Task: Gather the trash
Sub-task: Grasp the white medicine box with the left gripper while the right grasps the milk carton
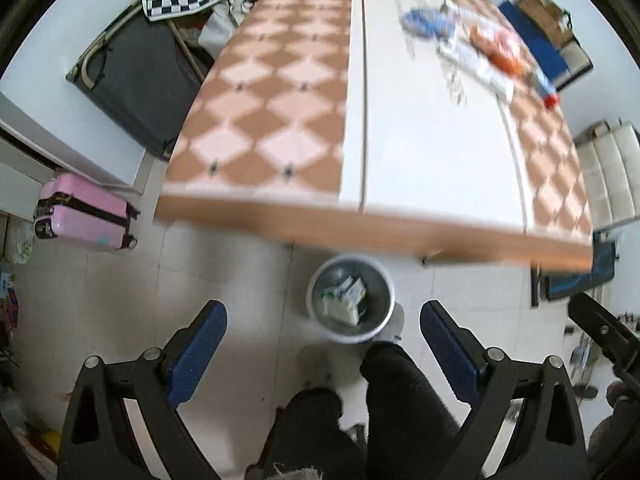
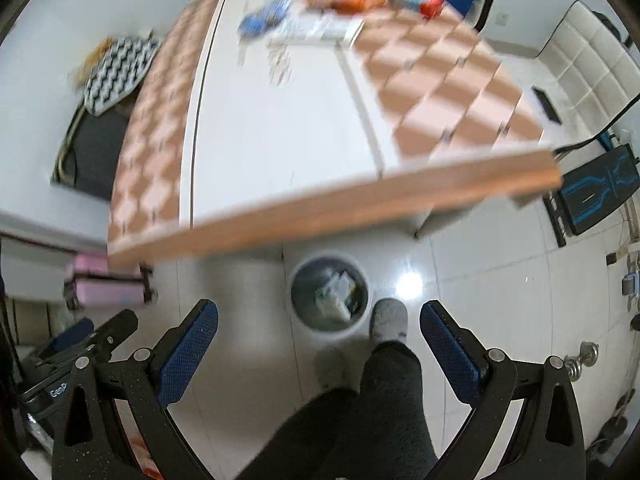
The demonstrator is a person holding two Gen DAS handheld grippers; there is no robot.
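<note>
Both tongs hung over the floor, in front of the near edge of the table [image 1: 432, 152]. The left tongs [image 1: 323, 354] were wide open and held nothing. The right tongs [image 2: 319, 354] were wide open too, with nothing between their blue pads [image 2: 188, 354].

A round bin [image 1: 351, 297] stood on the floor just below the near edge of the table. It showed between the pads in both views. White trash [image 1: 345, 298] already lay inside it. A foot in a grey slipper [image 2: 389, 319] stood just to the right of the bin.

More trash was at the far end of the table: a blue wrapper [image 1: 426, 24], an orange packet [image 1: 500, 50] to its right, and some flat white packs [image 2: 316, 28]. All of it was blurry.

A pink suitcase [image 1: 86, 211] lay on the floor to the left.
</note>
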